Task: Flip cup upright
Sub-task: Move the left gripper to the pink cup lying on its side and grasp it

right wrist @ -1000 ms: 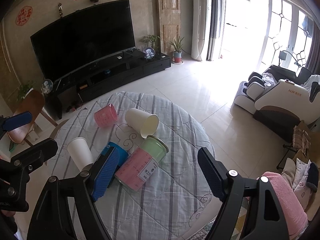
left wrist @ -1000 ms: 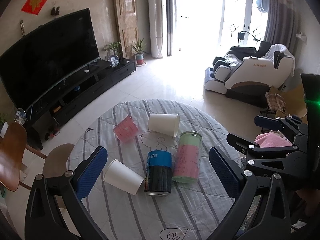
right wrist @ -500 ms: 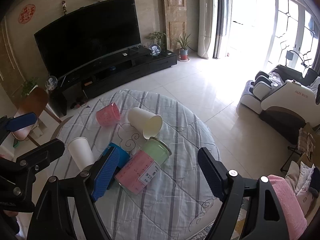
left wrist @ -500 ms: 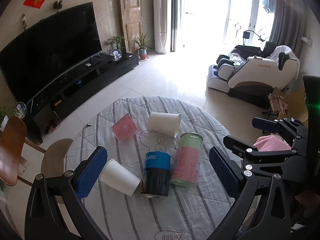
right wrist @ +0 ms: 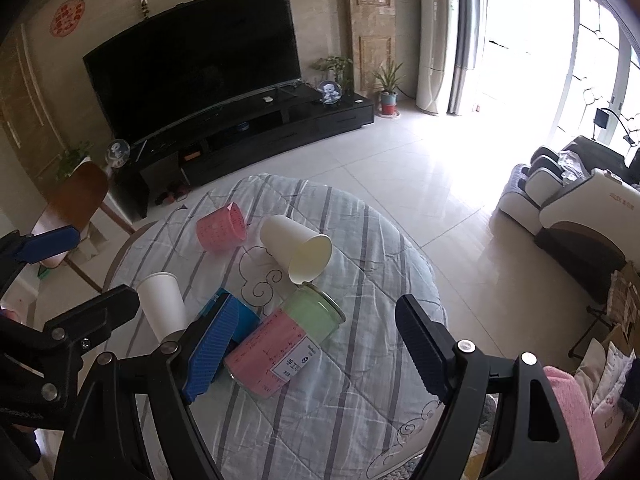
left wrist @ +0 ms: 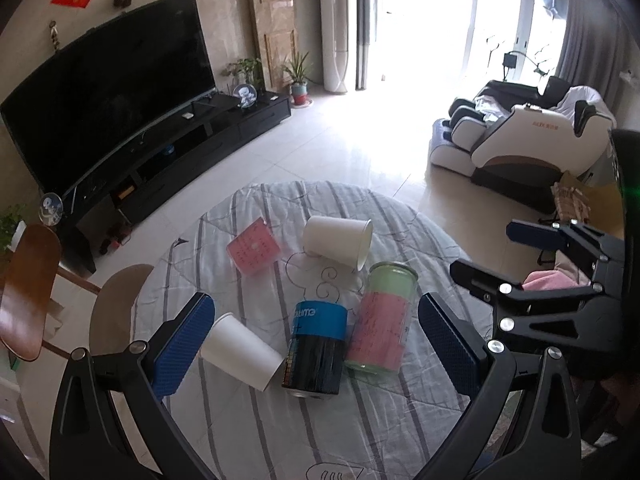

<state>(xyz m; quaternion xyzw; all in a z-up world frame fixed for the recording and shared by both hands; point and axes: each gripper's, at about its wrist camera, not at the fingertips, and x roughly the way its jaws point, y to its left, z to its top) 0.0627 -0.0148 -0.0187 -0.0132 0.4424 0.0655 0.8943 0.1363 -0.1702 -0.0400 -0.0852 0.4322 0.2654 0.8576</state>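
Cups all lie on their sides on the round table (left wrist: 400,420): near white paper cup (left wrist: 240,354) just ahead of left gripper (left wrist: 316,352), axis diagonal, mouth toward the blue can (left wrist: 316,348). Left is nearer it. Right gripper (right wrist: 316,348) hovers over the pink-green jar (right wrist: 286,348). Both jaws apart, empty.

blue-black can (left wrist: 316,350): white lettering on the blue band, reads roughly "ttime". pink-green jar (right wrist: 282,350): white label with chinese characters, too small to read. massage chair (left wrist: 528,138): small orange brand text, unreadable.
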